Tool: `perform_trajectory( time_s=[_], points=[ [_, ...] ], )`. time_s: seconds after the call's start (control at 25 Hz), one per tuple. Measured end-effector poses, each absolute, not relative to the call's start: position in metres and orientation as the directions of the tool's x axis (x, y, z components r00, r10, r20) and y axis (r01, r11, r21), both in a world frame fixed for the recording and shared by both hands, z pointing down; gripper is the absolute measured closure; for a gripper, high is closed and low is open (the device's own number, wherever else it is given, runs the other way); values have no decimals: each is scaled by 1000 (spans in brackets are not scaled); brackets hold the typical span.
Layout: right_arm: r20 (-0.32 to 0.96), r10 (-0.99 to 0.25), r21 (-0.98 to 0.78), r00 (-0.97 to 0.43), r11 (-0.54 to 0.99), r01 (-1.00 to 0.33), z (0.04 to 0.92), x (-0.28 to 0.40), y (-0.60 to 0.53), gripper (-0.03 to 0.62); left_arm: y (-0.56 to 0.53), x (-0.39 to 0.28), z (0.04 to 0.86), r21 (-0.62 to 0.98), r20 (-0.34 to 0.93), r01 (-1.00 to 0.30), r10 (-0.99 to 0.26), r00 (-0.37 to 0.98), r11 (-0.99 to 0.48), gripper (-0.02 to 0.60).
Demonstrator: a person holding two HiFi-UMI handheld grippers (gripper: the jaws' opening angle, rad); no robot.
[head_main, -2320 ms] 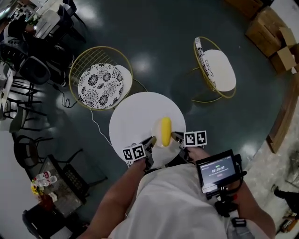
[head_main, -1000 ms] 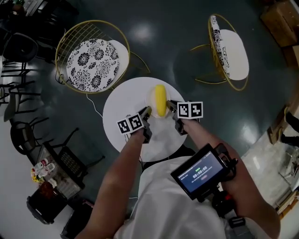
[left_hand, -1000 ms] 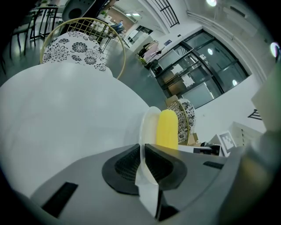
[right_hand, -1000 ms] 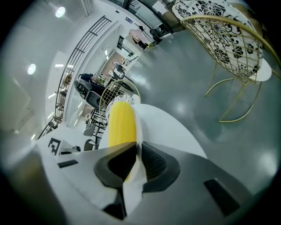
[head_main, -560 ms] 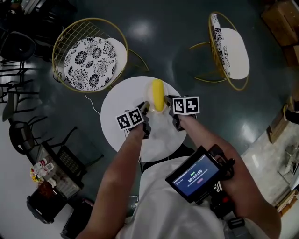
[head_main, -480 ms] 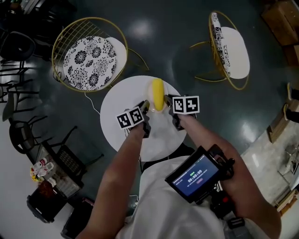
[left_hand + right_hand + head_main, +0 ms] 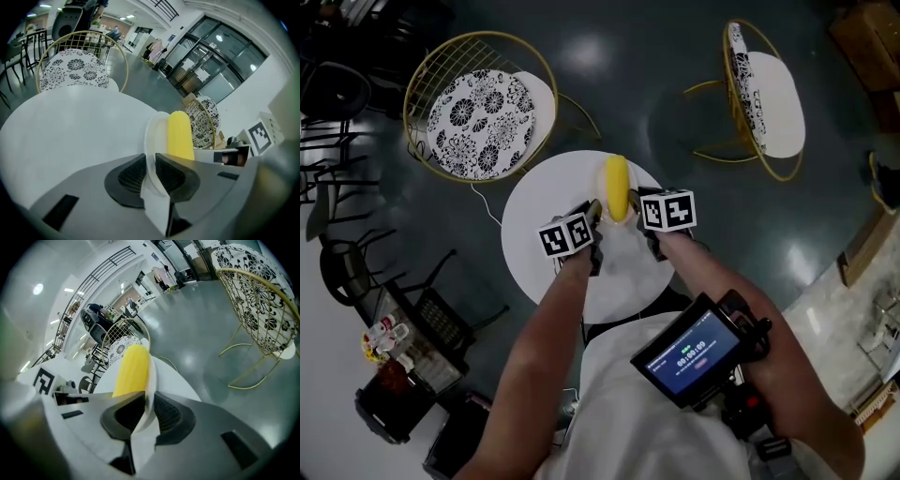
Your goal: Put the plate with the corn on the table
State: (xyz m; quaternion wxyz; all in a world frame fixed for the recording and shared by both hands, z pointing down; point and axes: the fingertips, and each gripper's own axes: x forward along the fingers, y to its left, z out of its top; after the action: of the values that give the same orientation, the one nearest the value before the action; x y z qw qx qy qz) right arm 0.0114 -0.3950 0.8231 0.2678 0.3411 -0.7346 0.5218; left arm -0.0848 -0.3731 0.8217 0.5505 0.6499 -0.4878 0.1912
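Over the far half of the round white counter point(image 7: 546, 202), near its far edge, the plate point(image 7: 152, 140) hangs between both tools with the yellow corn point(image 7: 617, 187) lying along its middle. The step in hand looks like the set-down itself. The plate is already above its spot, though whether its underside touches the counter yet is hard to tell from these angles.

The left hand-held gripper point(image 7: 151, 171) is clamped on the plate's left rim, its ribbed pads pressed to either face of the thin edge. The right hand-held gripper point(image 7: 146, 413) pinches the opposite rim the same way, with the corn just beyond its jaws.

My judgement is that the next move calls for lowering both sides evenly until the plate sits flat. Both jaws would then part together and draw outward, so the corn does not roll.
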Motion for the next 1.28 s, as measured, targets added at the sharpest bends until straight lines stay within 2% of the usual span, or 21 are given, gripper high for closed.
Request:
perform_trajectory(
  time_s=[0.28,0.6,1.0,1.08,1.16,1.28],
  points=[
    [749,-255,-567,-611,231,-791,822,12,-395,551,-372,-91,820,501,772,-864,-473,424,45,521],
    [737,-361,-528,-571,219,-820,812,23,-401,546,-374,-98,810,505,737,-863,-529,422,15,499],
    [724,-377,-527,-578,239,-816,794,26,-391,549,-358,-105,788,474,733,-879,-526,432,-62,500],
    [714,-377,-544,-589,230,-807,790,27,-385,551,-354,-106,782,466,730,-882,-532,430,-73,507],
    [705,-384,-554,-596,226,-801,786,28,-379,588,-349,-107,777,455,729,-887,-536,425,-84,543],
    [701,-395,-547,-594,236,-803,778,28,-374,588,-342,-111,770,441,729,-892,-540,421,-99,574]
  ],
)
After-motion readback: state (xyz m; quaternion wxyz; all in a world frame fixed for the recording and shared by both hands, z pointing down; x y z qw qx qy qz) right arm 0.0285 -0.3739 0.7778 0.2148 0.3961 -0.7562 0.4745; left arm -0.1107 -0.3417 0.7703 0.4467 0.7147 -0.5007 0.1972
